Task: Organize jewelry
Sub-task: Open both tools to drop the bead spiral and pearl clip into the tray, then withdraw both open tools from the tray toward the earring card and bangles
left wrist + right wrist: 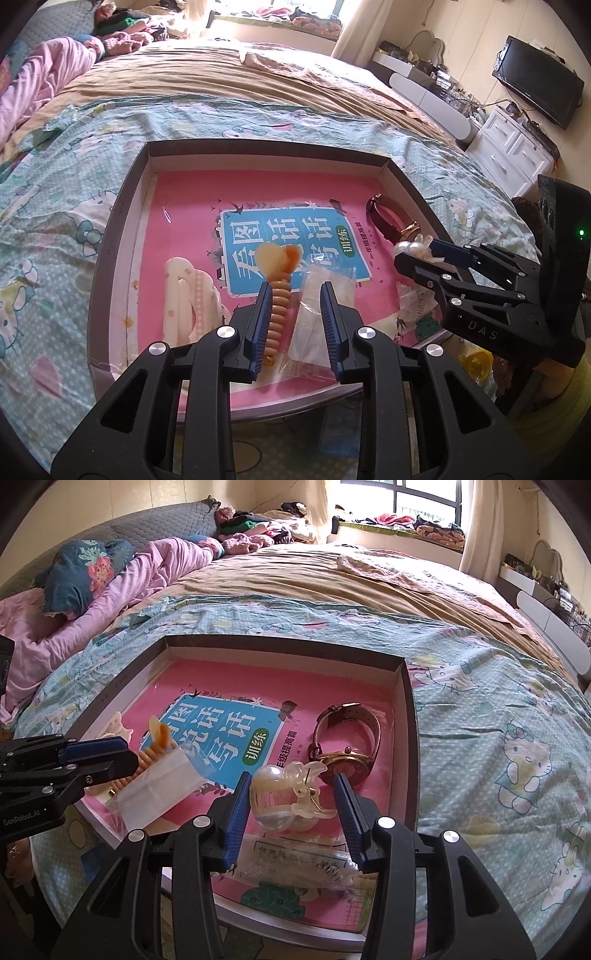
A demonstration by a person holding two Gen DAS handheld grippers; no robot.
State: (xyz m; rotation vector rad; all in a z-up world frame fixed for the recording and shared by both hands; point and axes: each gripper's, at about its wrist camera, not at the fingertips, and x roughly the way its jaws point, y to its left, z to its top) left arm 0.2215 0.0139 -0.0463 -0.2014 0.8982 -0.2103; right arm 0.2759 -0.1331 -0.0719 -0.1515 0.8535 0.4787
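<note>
Bedroom w/ a big bed (229, 81), cartoon-print sheet under a shallow grey box tray (110, 229) that has a pink workbook (192, 206) lying flat as its floor. Left gripper (295, 317) sits over the tray's near-left part; jaws are parted, w/ an orange spiral hair tie (279, 314) and a small clear plastic bag (317, 310) lying between them. The tie sits right against the left pad, the bag is near the right one, but no squeeze shows, so reads as released, not gripped. Cream hair clip (184, 295) lies just beside, to the left. Right gripper (295, 812) is over the near-right part, jaws about half spread around a translucent pearly hair claw (284, 797); the left pad touches it, but can't tell if the right pad does, so grip is uncertain. Brown-strap watch (347, 738) lies just behind the claw, near the right wall. A packaged item in clear wrap (295, 864) lies under the right jaws. Progress, my read: several pcs already in the tray, roughly spread out; claw probably being placed or picked; final neat spacing not done yet.
</note>
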